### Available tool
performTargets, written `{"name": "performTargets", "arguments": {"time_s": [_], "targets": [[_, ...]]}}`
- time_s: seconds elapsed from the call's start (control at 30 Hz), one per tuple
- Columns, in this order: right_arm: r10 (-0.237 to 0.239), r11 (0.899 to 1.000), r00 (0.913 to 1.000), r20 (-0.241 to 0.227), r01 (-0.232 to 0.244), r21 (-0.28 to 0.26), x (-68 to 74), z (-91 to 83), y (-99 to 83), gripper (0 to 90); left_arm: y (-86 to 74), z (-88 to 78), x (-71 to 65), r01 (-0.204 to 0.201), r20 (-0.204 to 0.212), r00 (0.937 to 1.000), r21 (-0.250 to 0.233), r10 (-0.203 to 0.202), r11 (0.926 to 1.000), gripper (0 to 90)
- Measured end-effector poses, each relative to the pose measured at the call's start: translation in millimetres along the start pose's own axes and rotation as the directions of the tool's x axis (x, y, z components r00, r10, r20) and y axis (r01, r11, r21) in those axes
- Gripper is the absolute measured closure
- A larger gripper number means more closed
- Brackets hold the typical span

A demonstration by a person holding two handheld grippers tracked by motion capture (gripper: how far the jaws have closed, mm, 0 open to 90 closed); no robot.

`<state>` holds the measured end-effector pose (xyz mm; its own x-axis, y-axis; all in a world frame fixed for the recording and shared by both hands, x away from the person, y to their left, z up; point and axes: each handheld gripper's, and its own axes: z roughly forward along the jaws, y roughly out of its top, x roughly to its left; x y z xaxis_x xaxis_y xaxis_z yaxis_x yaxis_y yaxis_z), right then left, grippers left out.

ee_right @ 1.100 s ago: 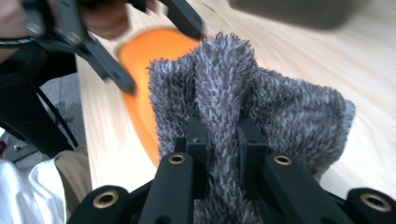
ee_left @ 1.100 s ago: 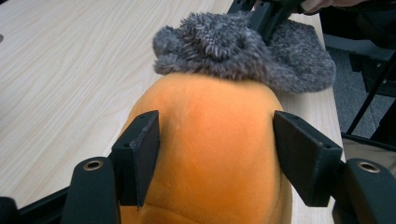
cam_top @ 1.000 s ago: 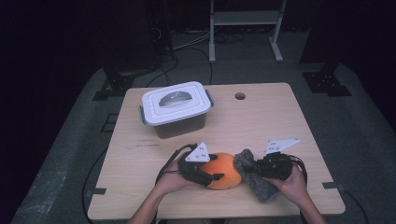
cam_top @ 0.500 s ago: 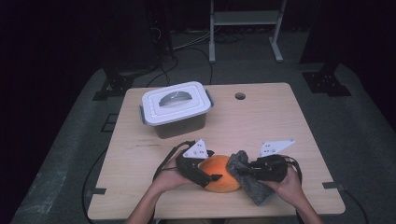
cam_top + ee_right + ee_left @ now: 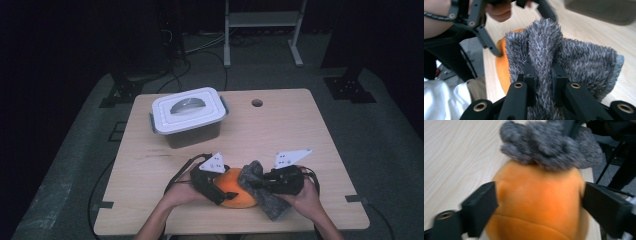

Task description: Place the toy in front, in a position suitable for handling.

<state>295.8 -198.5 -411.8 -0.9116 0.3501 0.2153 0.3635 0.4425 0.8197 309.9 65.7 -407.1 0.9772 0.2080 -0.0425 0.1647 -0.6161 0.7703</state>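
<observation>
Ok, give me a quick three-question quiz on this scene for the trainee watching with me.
1. What is pinched between the fingers of the right gripper?
2. True or false: the lid is off the white container.
3. The orange ball lies: A) inside the container; B) on the table, near the person's edge; C) on the floor.

Key: 1. a grey fuzzy cloth; 2. false, the lid is on; 3. B.
</observation>
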Motion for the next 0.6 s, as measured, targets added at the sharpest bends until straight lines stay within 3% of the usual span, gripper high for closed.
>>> {"name": "performTargets", "arguments": {"time_s": [0.13, 0.23, 0.33, 0.4, 0.53, 0.6], "targets": [[-0.011, 1.0, 0.9999, -0.008, 0.011, 0.015, 1.3, 0.8, -0.9, 77.8, -3.7, 8.8, 1.8, 0.017, 0.017, 0.9997, 0.02, -0.017, 0.9997, 5.7], [-0.009, 1.0, 1.0, 0.002, 0.009, 0.012, 0.9, -0.3, 0.3, 77.9, -4.2, 7.6, 0.1, 0.002, -0.002, 1.0, 0.011, -0.002, 0.9999, 16.8], [-0.003, 1.0, 0.9997, 0.024, 0.004, -0.006, 2.2, -4.0, 4.2, 78.0, -3.9, 3.5, -3.2, -0.048, -0.039, 0.9981, -0.025, 0.047, 0.9985, 32.5], [-0.009, 1.0, 0.999, 0.044, 0.01, -0.023, 3.9, -6.1, 6.8, 77.9, -1.8, 1.3, -5.2, -0.067, -0.061, 0.9961, -0.06, 0.063, 0.996, 37.0], [-0.017, 0.998, 0.997, 0.075, 0.022, -0.061, 8.6, -7.0, 12.1, 78.0, 1.3, 3.1, -10.8, -0.129, -0.13, 0.9843, -0.07, 0.119, 0.9892, 38.0], [-0.025, 0.998, 0.9964, 0.081, 0.029, -0.059, 9.0, -5.1, 13.1, 77.9, 0.7, 4.2, -10.6, -0.132, -0.132, 0.9836, -0.057, 0.123, 0.9896, 37.5]]}}
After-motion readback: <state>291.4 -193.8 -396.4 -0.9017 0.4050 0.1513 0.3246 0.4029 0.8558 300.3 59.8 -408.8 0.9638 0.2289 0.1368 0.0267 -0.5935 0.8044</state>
